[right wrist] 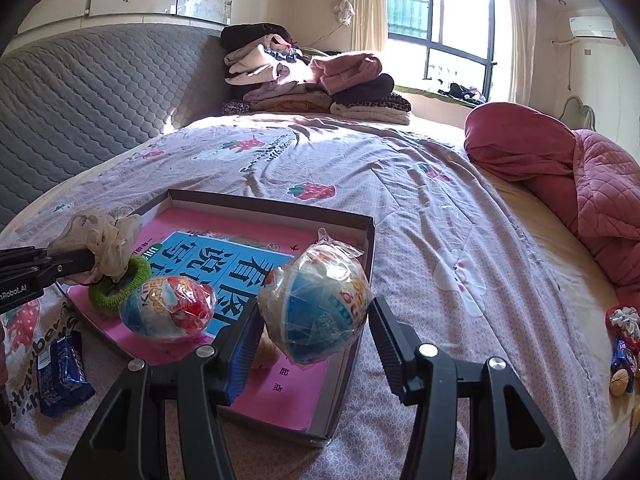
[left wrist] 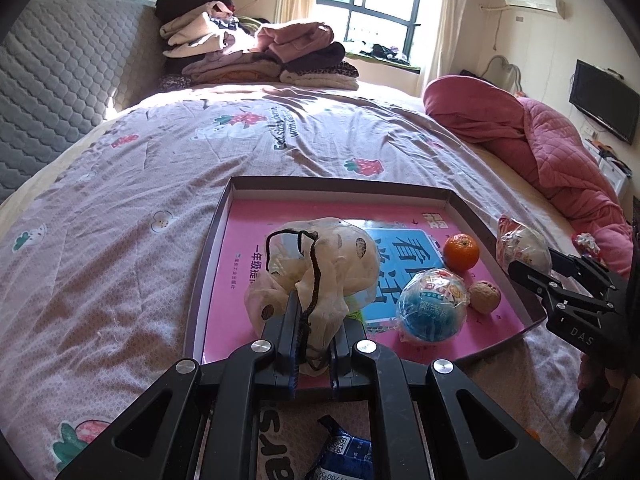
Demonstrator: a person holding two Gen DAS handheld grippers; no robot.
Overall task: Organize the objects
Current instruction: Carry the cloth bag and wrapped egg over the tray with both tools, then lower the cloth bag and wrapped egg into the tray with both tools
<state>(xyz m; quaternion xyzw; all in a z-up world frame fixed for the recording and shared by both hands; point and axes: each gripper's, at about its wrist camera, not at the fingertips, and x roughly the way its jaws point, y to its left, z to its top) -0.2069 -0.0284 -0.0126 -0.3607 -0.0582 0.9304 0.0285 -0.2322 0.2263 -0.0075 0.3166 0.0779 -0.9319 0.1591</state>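
Observation:
A shallow box lid (left wrist: 340,188) with a pink book inside lies on the bed; it also shows in the right wrist view (right wrist: 360,264). My left gripper (left wrist: 316,312) is shut on a cream scrunchie (left wrist: 320,264) with a dark cord, held over the lid's near left part, above a green scrunchie (right wrist: 120,284). My right gripper (right wrist: 316,320) holds a wrapped toy ball (right wrist: 316,304) between its fingers over the lid's right edge; it shows in the left wrist view (left wrist: 524,244). In the lid lie another wrapped ball (left wrist: 432,304), an orange (left wrist: 461,252) and a walnut (left wrist: 485,297).
A blue snack packet (right wrist: 60,372) lies on the quilt left of the lid. More small items (right wrist: 624,344) lie at the bed's right edge. A pink quilt (right wrist: 580,192) is bunched at right. Folded clothes (right wrist: 312,80) are stacked at the far end.

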